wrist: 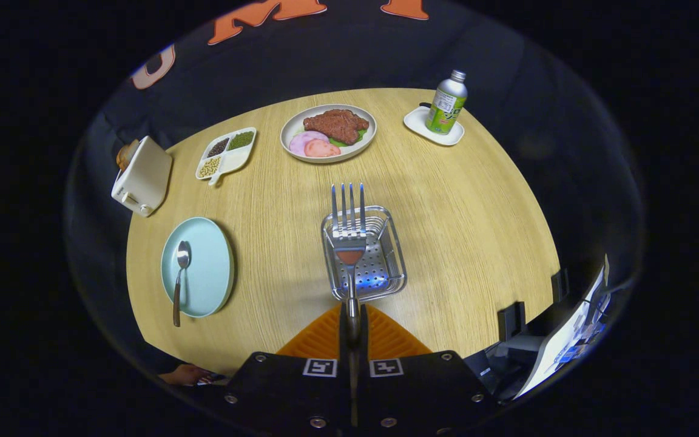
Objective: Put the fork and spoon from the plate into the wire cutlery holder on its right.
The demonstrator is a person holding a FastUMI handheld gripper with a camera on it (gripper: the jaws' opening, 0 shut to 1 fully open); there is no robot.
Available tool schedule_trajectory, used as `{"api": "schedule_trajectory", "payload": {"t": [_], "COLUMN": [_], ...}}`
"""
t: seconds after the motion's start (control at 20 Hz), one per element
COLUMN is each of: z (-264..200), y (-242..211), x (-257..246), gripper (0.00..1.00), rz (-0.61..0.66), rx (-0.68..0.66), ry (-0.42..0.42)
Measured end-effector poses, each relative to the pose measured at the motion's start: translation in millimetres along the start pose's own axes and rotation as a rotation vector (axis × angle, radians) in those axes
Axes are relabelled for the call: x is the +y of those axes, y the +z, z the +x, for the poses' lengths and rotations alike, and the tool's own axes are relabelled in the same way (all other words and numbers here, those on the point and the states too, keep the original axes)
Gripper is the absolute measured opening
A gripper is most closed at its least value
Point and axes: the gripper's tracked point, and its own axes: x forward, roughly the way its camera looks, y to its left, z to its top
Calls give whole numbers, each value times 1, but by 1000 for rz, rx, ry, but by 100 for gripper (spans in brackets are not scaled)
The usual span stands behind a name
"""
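My gripper (353, 325) is shut on the handle of a metal fork (348, 227), whose tines point away from me. The fork hangs above the wire cutlery holder (392, 267), a shiny square basket with a perforated bottom, just ahead of the fingers. To the left of the holder lies a pale blue plate (207, 273). A spoon (179, 276) with a brown handle rests on that plate, bowl away from me, handle sticking over the near rim.
On the round wooden table (459, 218) beyond the holder stand a plate of meat (329, 132), a divided dish of beans (227, 153), and a bottle (446, 103) on a white coaster. A white toaster (142, 176) sits far left. A person's hand (187, 374) shows near left.
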Motion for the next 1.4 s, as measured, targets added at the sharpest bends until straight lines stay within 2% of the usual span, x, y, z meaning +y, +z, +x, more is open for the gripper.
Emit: {"api": "schedule_trajectory", "payload": {"t": [0.5, 0.85, 0.9, 0.95, 1.15, 1.4], "z": [-1, 1, 3, 3, -4, -35], "y": [-6, 11, 18, 25, 66, 119], "x": [-23, -17, -19, -22, -18, -8], "gripper": [8, 13, 15, 24, 48, 64], "rz": [-34, -40, -46, -56, -86, -134], "rx": [34, 1, -19, -48, -225, -457], "ry": [-10, 51, 53, 48, 69, 114]}}
